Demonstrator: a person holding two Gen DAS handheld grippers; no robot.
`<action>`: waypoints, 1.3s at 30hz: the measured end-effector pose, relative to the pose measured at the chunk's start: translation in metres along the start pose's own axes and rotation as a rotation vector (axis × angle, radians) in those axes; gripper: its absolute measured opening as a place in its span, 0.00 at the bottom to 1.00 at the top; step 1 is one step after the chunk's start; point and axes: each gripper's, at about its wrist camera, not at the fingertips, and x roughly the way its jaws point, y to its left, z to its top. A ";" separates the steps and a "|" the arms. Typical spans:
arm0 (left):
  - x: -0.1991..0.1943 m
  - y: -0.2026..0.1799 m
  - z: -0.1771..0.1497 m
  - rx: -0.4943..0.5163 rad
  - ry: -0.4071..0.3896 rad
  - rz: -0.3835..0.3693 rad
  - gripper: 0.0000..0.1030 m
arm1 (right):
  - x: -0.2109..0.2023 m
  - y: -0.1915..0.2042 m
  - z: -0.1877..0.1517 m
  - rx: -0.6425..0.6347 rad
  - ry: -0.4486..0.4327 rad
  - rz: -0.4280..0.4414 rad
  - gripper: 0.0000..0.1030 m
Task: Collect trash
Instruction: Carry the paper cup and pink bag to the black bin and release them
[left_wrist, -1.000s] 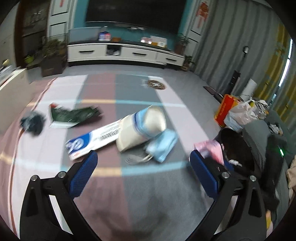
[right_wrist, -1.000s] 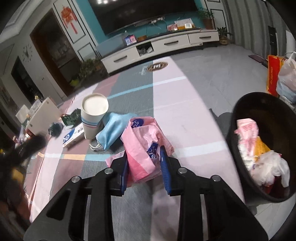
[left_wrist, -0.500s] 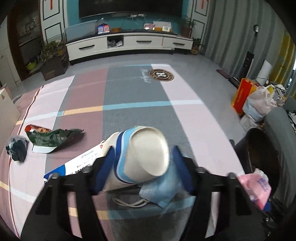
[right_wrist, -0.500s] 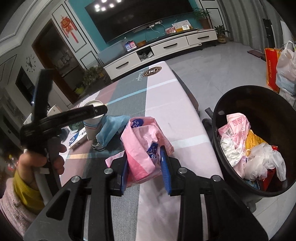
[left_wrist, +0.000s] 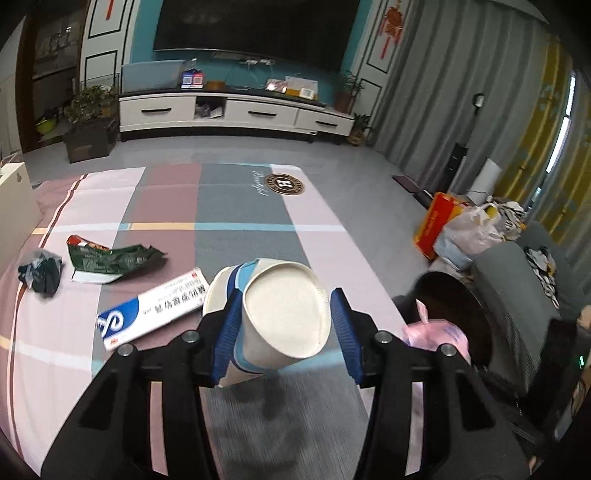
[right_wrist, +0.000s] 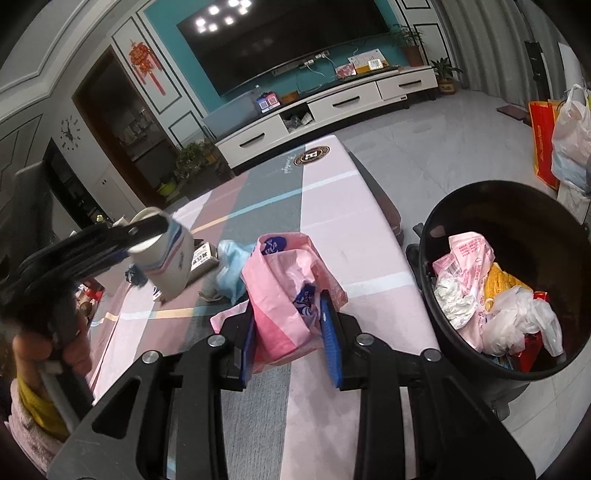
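Both grippers loaded w/ trash, over the table.

Left gripper (left_wrist: 282, 326): fingers clamped on paper cup (left_wrist: 275, 319), tilted, base toward cam, lifted off table (left_wrist: 236, 206); toothpaste box (left_wrist: 151, 308) just left of fingers, green wrapper (left_wrist: 110, 258) further left. Right gripper (right_wrist: 290, 326): fingers clamped on pink bag (right_wrist: 286, 295); blue mask (right_wrist: 231, 269) left of fingers, black bin (right_wrist: 509, 280) w/ trash inside to right.

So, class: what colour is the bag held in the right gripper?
Pink bag, blue printing; right wrist view shows it best.
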 end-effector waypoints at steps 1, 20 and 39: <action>-0.005 -0.002 -0.004 0.005 0.000 -0.008 0.48 | -0.004 0.000 -0.001 0.000 -0.005 -0.003 0.31; 0.006 -0.100 -0.018 0.091 0.111 -0.322 0.49 | -0.070 -0.074 -0.003 0.131 -0.124 -0.177 0.31; 0.111 -0.211 -0.016 0.076 0.252 -0.463 0.49 | -0.075 -0.141 -0.016 0.248 -0.125 -0.311 0.36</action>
